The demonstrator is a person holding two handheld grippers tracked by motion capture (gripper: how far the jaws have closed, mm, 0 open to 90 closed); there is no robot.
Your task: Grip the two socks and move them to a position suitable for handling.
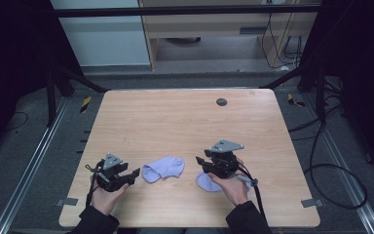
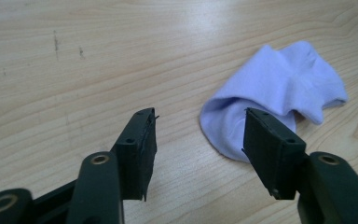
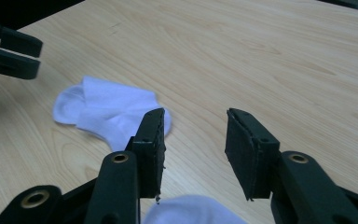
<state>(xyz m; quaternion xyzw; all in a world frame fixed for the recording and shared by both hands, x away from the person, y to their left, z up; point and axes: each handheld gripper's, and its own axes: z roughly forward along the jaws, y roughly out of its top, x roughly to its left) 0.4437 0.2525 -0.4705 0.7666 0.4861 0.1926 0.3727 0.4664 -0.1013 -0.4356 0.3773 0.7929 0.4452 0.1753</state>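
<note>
Both hand-held grippers sit near the front edge of the pale wooden surface (image 1: 175, 117). The left hand-held gripper (image 1: 132, 174) is open, empty, just beside a crumpled lilac cotton sock (image 1: 163, 168). The right hand-held gripper (image 1: 200, 161), open, hovers over a second lilac sock (image 1: 205, 182). Wide bare wood lies beyond.

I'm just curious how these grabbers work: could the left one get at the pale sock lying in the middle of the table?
Probably yes. The left gripper stands open, jaws pointed at the sock, with bare table between them and nothing in the way.
</note>
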